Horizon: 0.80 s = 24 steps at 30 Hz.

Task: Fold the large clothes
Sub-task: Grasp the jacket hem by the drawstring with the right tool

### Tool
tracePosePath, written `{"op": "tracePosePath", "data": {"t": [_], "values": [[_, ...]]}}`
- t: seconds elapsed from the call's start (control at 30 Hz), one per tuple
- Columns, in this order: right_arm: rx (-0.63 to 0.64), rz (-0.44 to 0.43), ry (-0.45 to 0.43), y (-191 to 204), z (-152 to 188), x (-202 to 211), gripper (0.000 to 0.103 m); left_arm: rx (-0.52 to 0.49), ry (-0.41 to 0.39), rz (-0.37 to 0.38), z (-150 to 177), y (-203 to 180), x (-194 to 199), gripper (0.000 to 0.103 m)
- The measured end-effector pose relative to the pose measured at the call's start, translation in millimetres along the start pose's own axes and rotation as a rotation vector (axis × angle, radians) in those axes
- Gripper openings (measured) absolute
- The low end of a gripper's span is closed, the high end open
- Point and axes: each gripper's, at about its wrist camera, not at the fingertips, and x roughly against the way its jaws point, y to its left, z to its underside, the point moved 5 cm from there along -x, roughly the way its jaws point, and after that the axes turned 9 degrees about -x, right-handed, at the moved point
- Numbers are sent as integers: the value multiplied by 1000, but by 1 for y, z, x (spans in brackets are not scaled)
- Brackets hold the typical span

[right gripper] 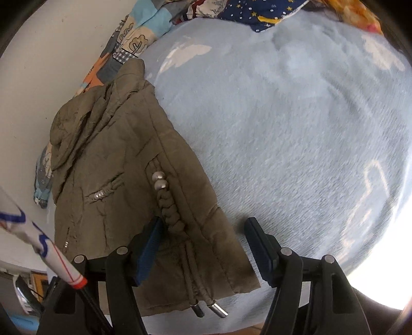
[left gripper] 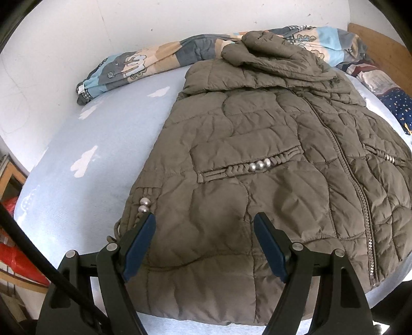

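Jacket [left gripper: 257,159] flat on blue bed sheet [left gripper: 97,144], sides apparently folded in, lengthwise fold pending; left gripper [left gripper: 204,247] and right gripper [right gripper: 203,247] both spread wide over hem, gripping nothing.

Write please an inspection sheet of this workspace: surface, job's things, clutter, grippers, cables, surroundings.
Surface: bed with pale blue sheet, white cloud prints.
Job's things: olive quilted jacket lying flat, front up, zipper closed, hood bunched at the far end; drawstrings at the hem.
Clutter: patchwork-print quilt rolled along the wall; star-print navy fabric at the bed's head.
Grippers: left gripper open over the hem; right gripper open, jacket corner between the fingers, not pressed.
Cables: nothing seen.
Surroundings: white wall; wooden headboard.
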Motion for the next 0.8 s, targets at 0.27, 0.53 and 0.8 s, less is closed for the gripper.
{"op": "tracePosePath", "data": {"t": [0.27,0.53,0.8], "values": [[48,-15,22,12,9,-3,76,4,-28,-27,-1,4,6,78],[79,-5,32,20,18,-6,77,19,-68,-47,-4,12,16,78],[95,0,33,23,20,-8,78,21,-124,-64,-9,14,29,78]]}}
